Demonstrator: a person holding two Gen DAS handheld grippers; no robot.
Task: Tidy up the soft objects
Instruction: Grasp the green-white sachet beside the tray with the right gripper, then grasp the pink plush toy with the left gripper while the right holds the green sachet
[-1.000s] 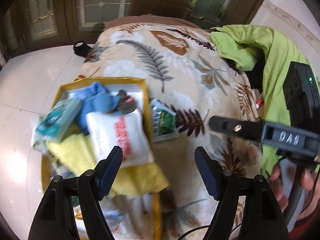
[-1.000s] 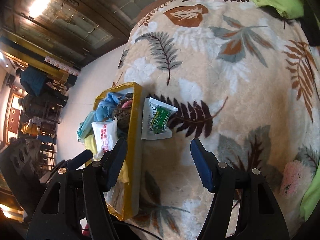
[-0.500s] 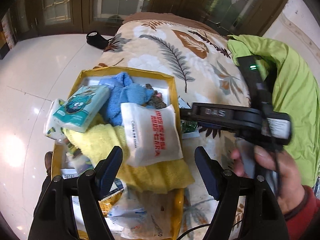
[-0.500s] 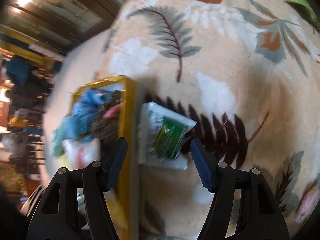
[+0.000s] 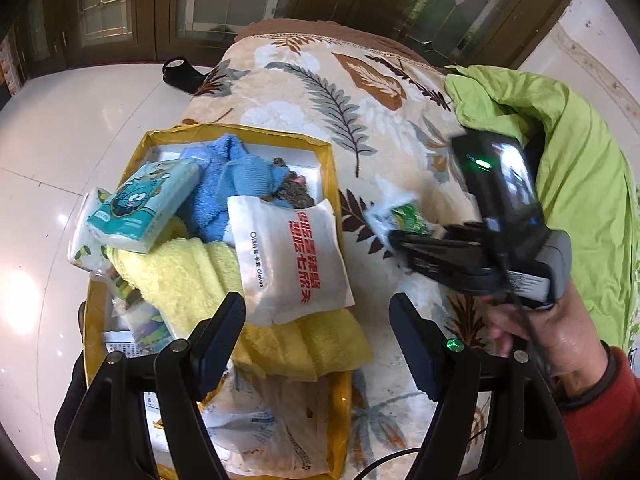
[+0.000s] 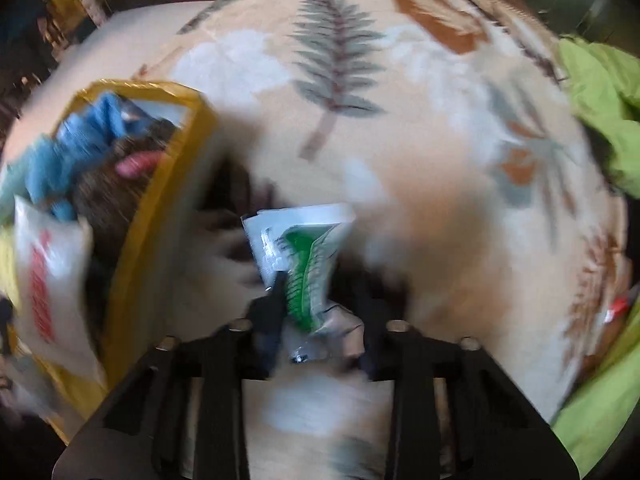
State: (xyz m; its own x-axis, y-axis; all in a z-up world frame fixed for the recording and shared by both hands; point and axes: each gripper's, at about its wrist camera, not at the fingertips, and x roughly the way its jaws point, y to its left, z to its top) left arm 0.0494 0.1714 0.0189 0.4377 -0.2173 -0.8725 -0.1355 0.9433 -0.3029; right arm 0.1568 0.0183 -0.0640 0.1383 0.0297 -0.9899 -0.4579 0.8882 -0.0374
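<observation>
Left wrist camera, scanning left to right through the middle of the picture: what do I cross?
Teal tissue pack → blue knit cloth → white gloves packet with red print → yellow box's right rim → green-and-white sachet pinched in the right gripper → lime green bedding.

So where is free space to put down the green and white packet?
The leaf blanket lies bare between the yellow box and the green cloth. The box is crowded. The right gripper holds the packet.
</observation>
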